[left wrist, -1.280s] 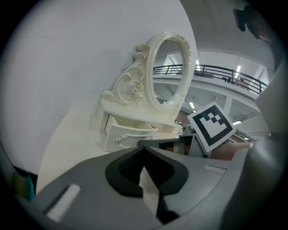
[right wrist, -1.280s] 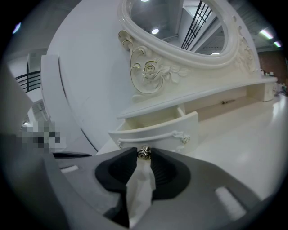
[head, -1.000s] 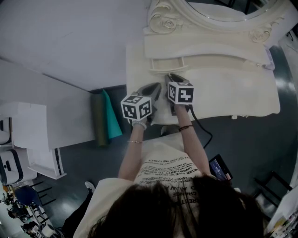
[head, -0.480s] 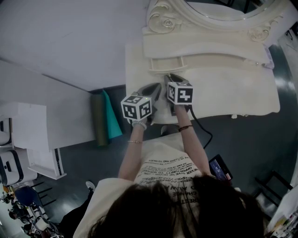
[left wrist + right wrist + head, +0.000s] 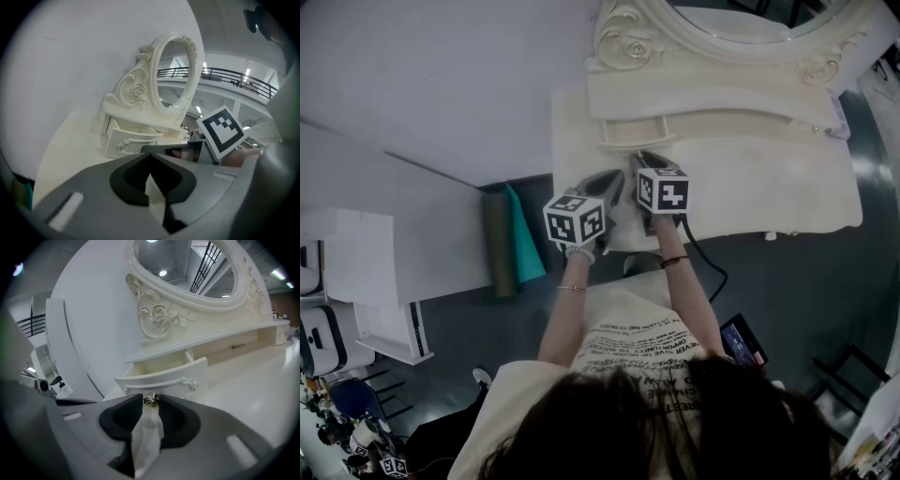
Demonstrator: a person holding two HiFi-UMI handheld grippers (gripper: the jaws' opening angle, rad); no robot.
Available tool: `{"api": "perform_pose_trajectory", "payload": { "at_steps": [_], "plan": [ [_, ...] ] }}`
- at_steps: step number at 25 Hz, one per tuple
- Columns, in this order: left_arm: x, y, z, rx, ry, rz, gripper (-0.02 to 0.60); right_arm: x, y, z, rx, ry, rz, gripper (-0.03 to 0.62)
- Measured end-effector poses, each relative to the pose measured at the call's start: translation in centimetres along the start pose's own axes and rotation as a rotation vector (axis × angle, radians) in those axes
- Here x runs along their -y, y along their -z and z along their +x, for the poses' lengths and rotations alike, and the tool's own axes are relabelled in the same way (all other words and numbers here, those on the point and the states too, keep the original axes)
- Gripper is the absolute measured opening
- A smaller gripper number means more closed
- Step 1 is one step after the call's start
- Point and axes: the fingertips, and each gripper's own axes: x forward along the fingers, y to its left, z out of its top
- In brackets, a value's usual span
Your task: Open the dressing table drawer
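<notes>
A small drawer (image 5: 636,134) at the back left of the desk (image 5: 769,178) stands partly open. The right tongs (image 5: 150,403) are clamped on its metal knob (image 5: 150,400), at their 12 o'clock. The left tongs (image 5: 149,157), pressed together and empty, hover at the right's 8 o'clock. Best to pull straight toward 6 o'clock, level and firmly gripped, so the knob doesn't slip.

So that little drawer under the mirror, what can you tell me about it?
The drawer is cream-white, seemingly painted wood, with a bowed front, a moulded band ending in rosettes and a small metal knob at centre. It stands pulled partway out, level, under the mirror frame on the dressing table top. The jaw tips of the right gripper appear to pinch the knob.
</notes>
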Motion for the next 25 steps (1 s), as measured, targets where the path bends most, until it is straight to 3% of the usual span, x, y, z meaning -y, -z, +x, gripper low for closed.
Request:
{"api": "perform_pose_trajectory", "payload": {
  "at_steps": [14, 25],
  "plan": [
    [1.0, 0.1, 0.1, 0.005, 0.036, 0.004, -0.002, 0.2, -0.4, -2.4, 0.053, -0.073, 0.006, 0.106],
    [2.4, -2.2, -0.7, 0.064, 0.073, 0.063, -0.003, -1.7, -2.1, -5.7, 0.139, -0.205, -0.140, 0.094]
  ]
}}
